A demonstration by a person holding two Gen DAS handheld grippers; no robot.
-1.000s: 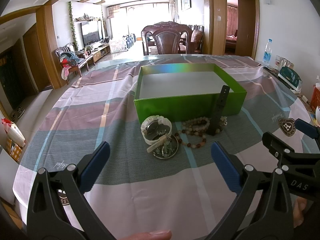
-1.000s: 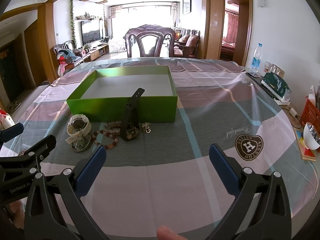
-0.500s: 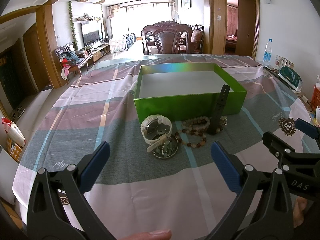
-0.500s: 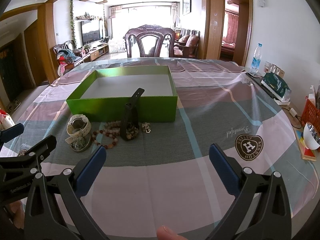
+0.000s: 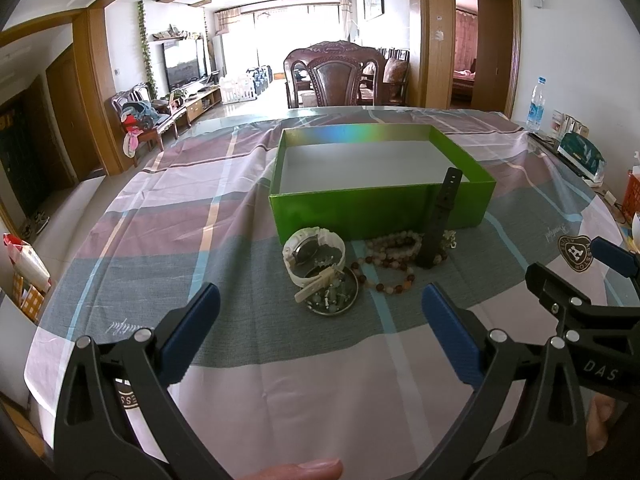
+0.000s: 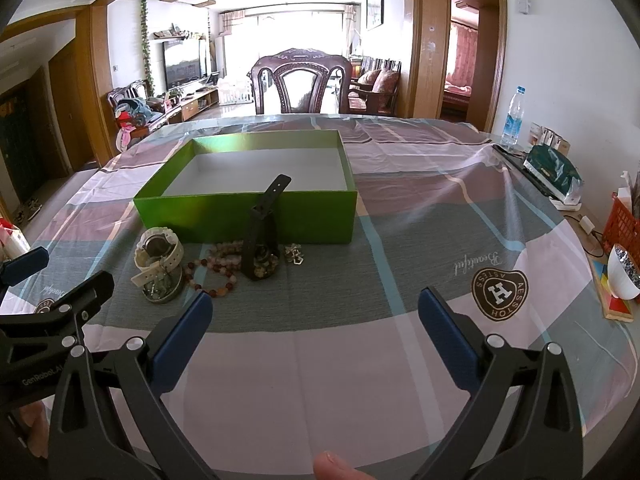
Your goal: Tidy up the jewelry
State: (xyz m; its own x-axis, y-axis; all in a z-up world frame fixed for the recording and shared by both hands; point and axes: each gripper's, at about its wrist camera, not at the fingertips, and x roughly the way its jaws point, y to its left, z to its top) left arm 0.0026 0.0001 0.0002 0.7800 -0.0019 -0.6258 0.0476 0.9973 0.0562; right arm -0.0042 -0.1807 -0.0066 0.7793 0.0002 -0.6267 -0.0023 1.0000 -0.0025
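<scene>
Both grippers are sitting back at the near edge of the surface [image 5: 304,376] with nothing in them: the left hand-held gripper [image 5: 320,300] has its jaws spread wide, and so does the right hand-held gripper [image 6: 316,308]. Neither is touching any jewelry yet.

What I'd worry about is the pile itself, since everything is bunched together just in front of the green box [image 5: 380,210]. The white watch [image 5: 314,250] sits half on a small round dish [image 5: 334,294] of bits, so grabbing the watch could probably tip or drag the dish and scatter what's in it. The bead bracelet [image 5: 386,268] is touching the black strap [image 6: 260,236], which leans up against the box wall. Pull one and the other likely comes along, or the strap just flops over. There's also a little metal charm [image 6: 295,254] right beside the strap that looks easy to knock away or miss.

The box is open and looks empty, so nothing is sorted yet. Its near wall is the thing in the way, and anything picked up has to go up and over it.

Further out: a white bowl [image 6: 622,272] and a red basket [image 6: 622,226] at the right edge, a water bottle [image 6: 513,118], and a chair [image 6: 300,84] at the far side. All are well clear.
</scene>
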